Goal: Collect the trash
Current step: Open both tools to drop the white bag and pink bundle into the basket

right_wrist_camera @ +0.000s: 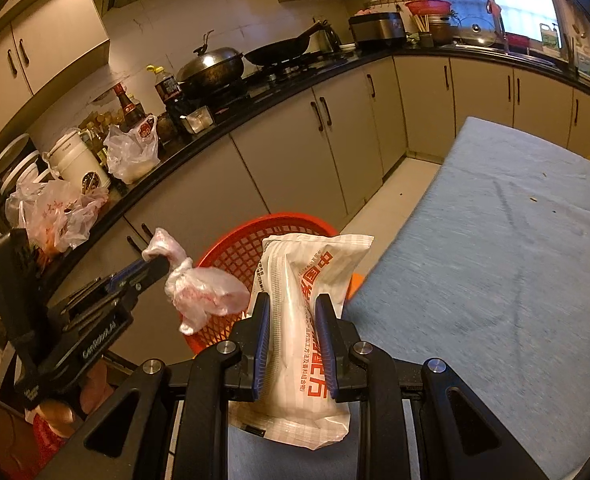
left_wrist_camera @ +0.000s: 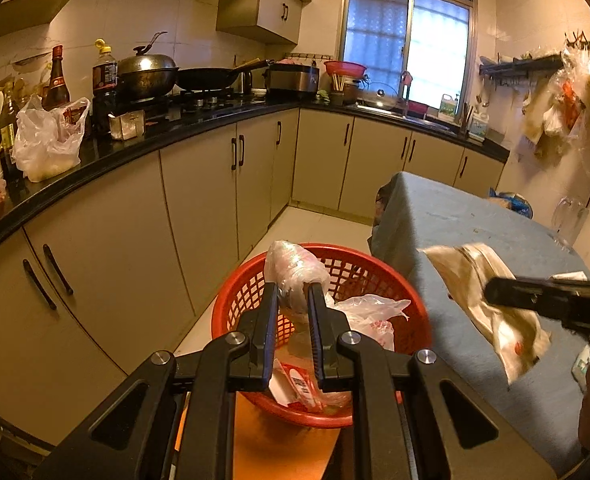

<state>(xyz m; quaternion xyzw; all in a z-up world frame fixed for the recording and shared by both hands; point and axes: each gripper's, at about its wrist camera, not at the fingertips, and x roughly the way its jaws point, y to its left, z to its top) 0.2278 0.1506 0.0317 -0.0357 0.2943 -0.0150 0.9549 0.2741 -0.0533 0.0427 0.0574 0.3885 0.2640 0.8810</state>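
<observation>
Red plastic lattice marks the basket point(left_wrist_camera: 379, 276), which stands on an orange stool beside the blue-covered table point(left_wrist_camera: 475, 216). The left gripper point(left_wrist_camera: 291, 292) is clamped on a crumpled clear plastic bag point(left_wrist_camera: 295, 268) held above the basket. Only the left wrist view shows inside the basket: another thin bag point(left_wrist_camera: 371, 312) and a red-and-white wrapper point(left_wrist_camera: 299, 388). The right gripper point(right_wrist_camera: 293, 316) pinches a white packet point(right_wrist_camera: 307, 300). Its red print reads clearly only in the right wrist view, where the packet hangs between basket rim and table edge.
</observation>
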